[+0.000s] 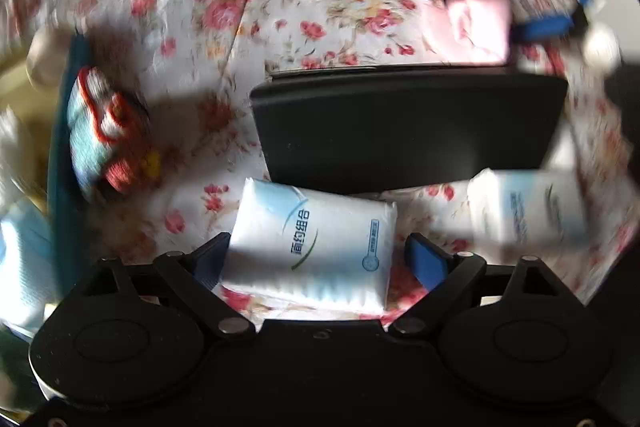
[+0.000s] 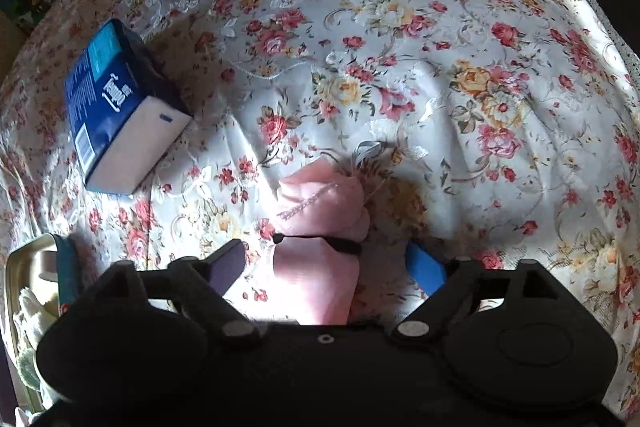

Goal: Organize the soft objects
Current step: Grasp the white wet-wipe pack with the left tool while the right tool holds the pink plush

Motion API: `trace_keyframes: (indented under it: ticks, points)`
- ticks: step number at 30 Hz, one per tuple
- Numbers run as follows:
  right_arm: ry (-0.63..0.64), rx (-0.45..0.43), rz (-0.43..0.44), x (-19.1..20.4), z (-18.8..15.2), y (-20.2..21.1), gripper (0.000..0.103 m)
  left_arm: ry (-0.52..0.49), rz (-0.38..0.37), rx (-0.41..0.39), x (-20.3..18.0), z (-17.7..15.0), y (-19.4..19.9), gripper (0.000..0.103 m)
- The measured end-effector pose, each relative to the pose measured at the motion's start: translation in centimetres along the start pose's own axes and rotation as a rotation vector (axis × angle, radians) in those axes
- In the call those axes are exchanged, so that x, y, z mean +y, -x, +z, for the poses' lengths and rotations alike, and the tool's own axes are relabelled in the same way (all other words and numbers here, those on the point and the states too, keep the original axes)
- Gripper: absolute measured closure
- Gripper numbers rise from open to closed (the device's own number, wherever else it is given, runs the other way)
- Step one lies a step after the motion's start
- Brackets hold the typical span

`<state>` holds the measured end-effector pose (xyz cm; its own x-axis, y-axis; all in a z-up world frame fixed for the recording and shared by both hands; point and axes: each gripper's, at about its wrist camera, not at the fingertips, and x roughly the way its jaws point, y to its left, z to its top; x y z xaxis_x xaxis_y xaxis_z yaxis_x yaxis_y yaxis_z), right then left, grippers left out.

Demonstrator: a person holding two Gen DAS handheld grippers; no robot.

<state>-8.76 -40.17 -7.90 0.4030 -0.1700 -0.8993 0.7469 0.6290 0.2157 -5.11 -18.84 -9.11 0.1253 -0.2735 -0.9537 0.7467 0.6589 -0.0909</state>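
Tissue box (image 2: 120, 107) — "Tempo", perhaps.

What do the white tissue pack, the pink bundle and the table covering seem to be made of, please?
Tissue pack: glossy plastic film, printed, with glare. Pink bundle: soft matte cloth, likely knit, cinched by a black band. Table covering: floral cloth with slight sheen, creased.

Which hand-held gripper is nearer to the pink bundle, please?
Right. The right hand-held gripper straddles the pink bundle, jaws open. The left hand-held gripper is over a tissue pack, apart from it.
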Motion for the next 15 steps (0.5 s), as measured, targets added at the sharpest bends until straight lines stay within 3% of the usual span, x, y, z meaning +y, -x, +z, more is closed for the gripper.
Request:
trace_keyframes:
  ticks: [5,15]
  points:
    - [-0.024,0.007,0.03,-0.2,0.1,-0.5,0.0,0.016,-0.015,-0.009,0.4,0.5,-0.2,0.01]
    - [-0.1,0.025,0.065,-0.7,0.3,-0.6,0.0,-0.052,0.029,0.015,-0.6,0.2,-1.0,0.005]
